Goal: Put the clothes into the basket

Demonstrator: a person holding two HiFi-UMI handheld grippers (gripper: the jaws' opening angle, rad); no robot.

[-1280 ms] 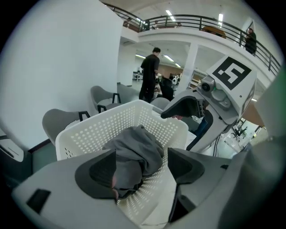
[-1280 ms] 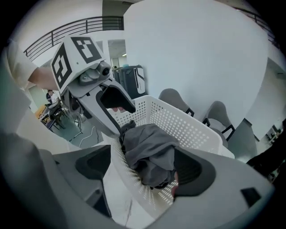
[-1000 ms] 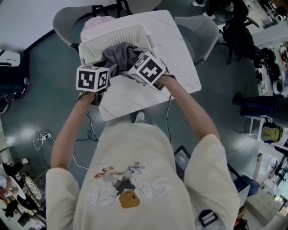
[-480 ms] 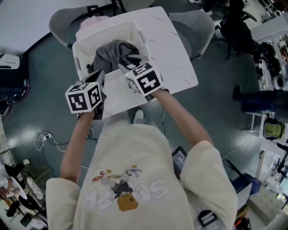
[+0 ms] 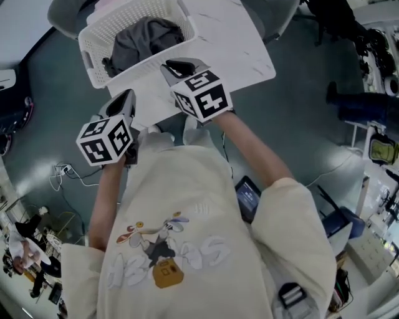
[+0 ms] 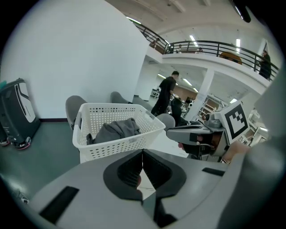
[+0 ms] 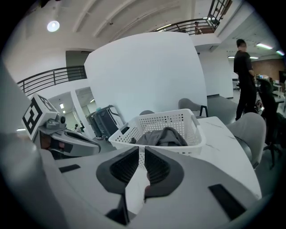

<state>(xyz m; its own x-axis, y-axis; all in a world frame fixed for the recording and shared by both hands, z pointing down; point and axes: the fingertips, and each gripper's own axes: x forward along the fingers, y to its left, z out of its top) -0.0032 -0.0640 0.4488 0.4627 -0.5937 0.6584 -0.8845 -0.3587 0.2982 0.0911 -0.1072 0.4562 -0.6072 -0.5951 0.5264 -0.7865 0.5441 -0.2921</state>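
A white perforated basket [image 5: 93, 53] stands on the white marble table [image 5: 230, 43]. A crumpled grey garment [image 5: 144, 34] lies inside it. Both grippers hover short of the basket, near the table's front edge. My left gripper [image 5: 124, 96] is shut with nothing in it; in its own view the jaws [image 6: 142, 154] meet in a line below the basket [image 6: 111, 106] and the garment [image 6: 117, 129]. My right gripper [image 5: 177, 65] is closing. A thin slit remains between its jaws [image 7: 141, 152], and nothing sits in it. The basket [image 7: 161, 118] and garment [image 7: 163, 136] lie straight ahead.
Grey chairs [image 5: 68, 12] stand behind and beside the table. A dark suitcase [image 6: 15, 112] stands by the wall at left. People [image 6: 165, 91] stand far off in the hall. Cables [image 5: 62, 187] lie on the floor to my left.
Both grippers have drawn back from the basket toward my body, leaving the grey garment inside it. Both sets of jaws have closed down.
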